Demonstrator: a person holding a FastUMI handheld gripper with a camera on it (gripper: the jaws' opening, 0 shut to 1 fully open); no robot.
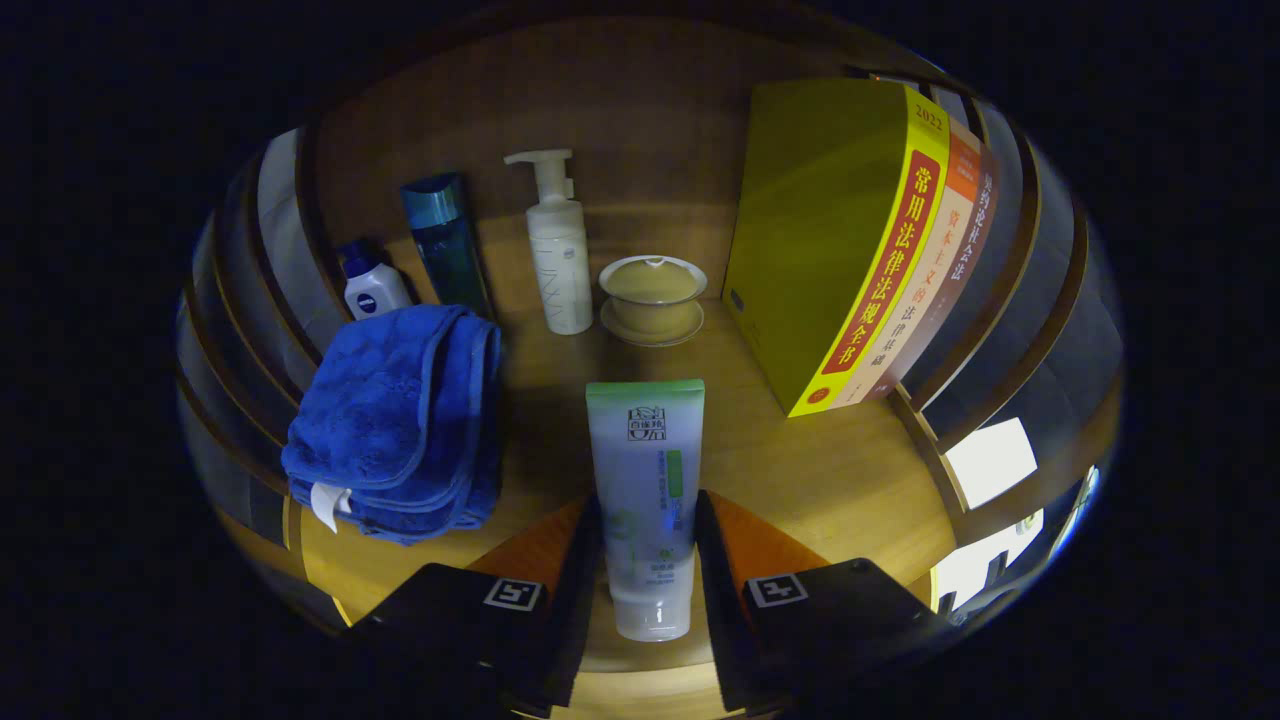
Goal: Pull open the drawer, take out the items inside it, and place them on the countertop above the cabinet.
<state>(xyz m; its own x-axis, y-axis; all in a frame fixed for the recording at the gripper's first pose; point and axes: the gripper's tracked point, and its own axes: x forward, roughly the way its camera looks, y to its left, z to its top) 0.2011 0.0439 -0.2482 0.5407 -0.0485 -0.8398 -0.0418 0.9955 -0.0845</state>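
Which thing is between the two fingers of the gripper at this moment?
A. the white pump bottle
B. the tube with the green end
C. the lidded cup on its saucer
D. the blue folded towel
B. The tube stands between the fingers of the gripper, which press on its two sides, while the towel, the pump bottle and the lidded cup stay apart from them.

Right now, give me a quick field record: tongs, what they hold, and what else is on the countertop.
tongs: shut on tube
tube: upright between the fingers, cap down, over the countertop
left of tube: folded blue towel
beyond: small bottle, blue bottle, pump bottle, lidded cup
right: books standing upright
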